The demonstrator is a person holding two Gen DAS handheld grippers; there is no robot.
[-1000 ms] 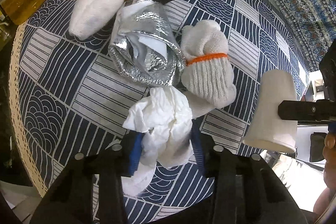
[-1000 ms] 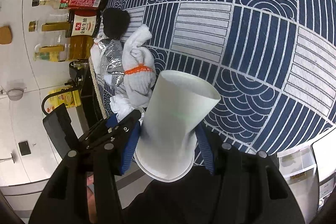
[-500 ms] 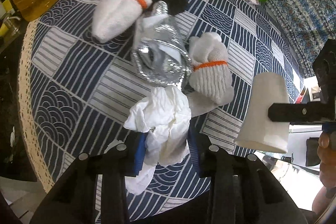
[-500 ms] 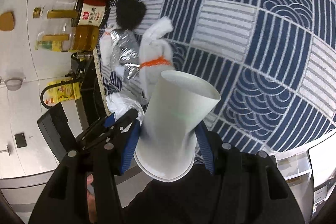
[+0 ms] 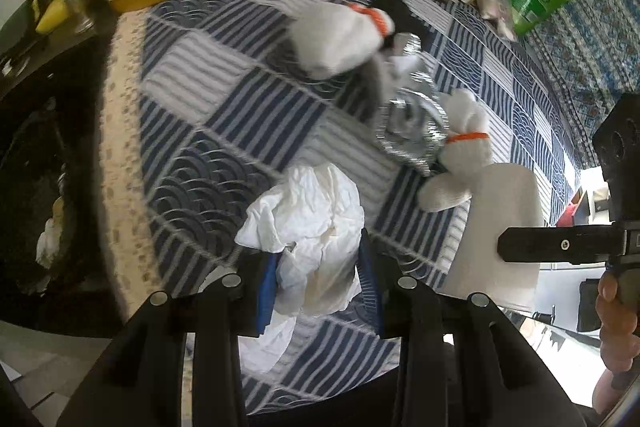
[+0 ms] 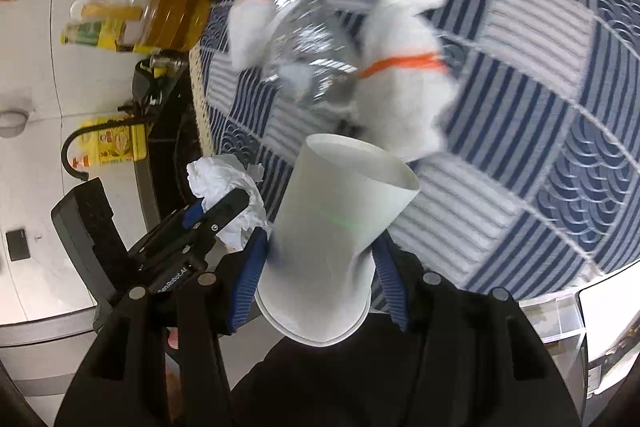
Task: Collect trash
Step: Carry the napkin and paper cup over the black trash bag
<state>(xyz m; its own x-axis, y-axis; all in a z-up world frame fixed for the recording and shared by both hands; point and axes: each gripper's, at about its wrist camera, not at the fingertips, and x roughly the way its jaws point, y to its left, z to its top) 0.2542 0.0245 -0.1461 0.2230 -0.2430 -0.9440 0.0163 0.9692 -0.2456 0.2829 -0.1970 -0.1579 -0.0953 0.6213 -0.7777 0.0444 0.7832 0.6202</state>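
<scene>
Left wrist view: left hand-held gripper is clamped tight on a crumpled white paper tissue, its blue pads pressing both sides, held above the navy-and-white patterned cloth on the counter. Right hand-held gripper enters at right, gripping a white paper cup. Two white knit gloves with orange bands flank a crushed silver foil bag. Bottle labels are too blurred to read.

Right wrist view: right hand-held gripper is partly open around the white paper cup, pads pressing its sides, cup mouth toward the camera. Left hand-held gripper with the tissue is just beside it; "GenRobot.AI" is printed on its body.
</scene>
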